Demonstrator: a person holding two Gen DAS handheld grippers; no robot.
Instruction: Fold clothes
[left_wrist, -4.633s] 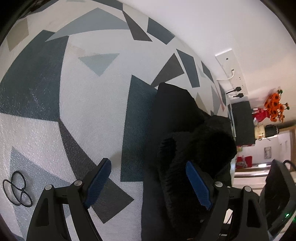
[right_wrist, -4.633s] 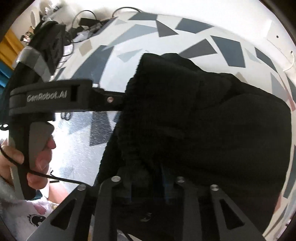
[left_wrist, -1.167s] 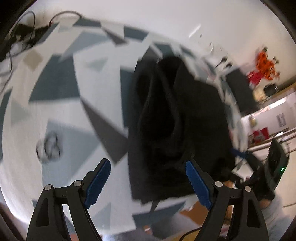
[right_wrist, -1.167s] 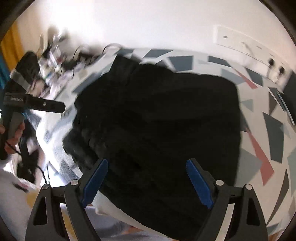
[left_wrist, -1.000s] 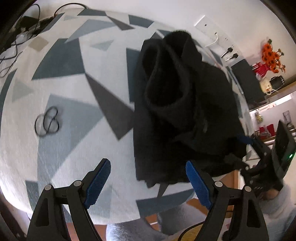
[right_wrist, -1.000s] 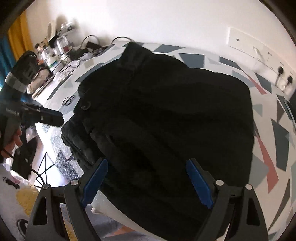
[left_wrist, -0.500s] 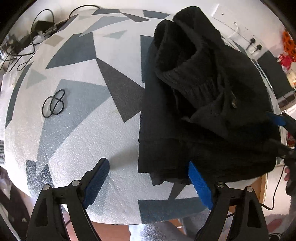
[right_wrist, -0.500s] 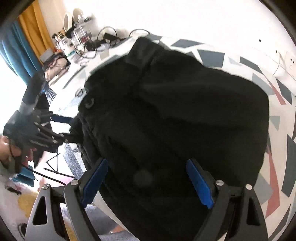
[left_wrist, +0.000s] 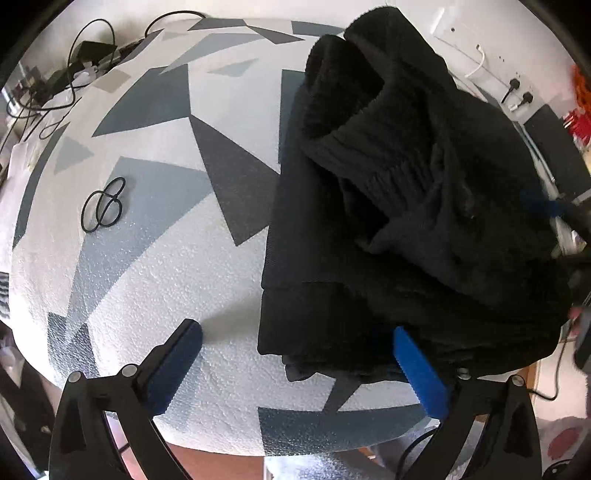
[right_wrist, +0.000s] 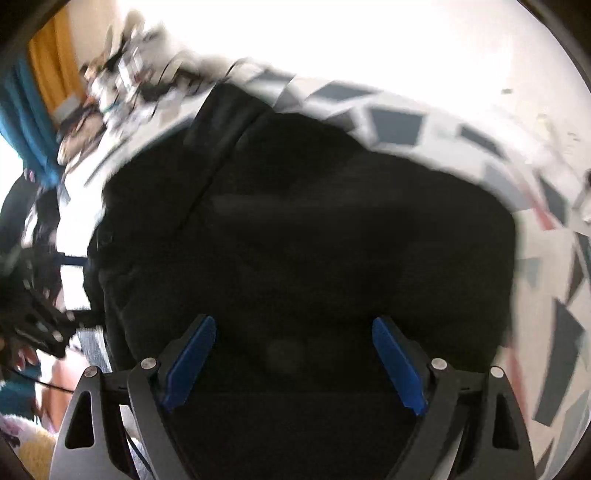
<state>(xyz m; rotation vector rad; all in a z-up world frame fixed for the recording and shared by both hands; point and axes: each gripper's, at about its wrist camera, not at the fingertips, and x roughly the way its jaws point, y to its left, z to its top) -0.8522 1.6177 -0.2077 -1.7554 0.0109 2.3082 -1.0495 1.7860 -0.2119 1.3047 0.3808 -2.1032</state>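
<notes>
Soft, bulky black sweater (left_wrist: 399, 206) bunched at the tabletop (left_wrist: 155, 258) near edge; both hand-held grippers, left (left_wrist: 295, 363) and right (right_wrist: 293, 360), gape wide; best pinched at its hem

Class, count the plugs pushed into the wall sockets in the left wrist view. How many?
2. Both sit on the white wall strip at upper right, beyond the black garment: one plug, the other just right of it. The garment may hide more.

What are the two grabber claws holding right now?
Nothing. The left gripper and the right gripper are both wide open at the near edge of the black garment, not pinching it.
</notes>
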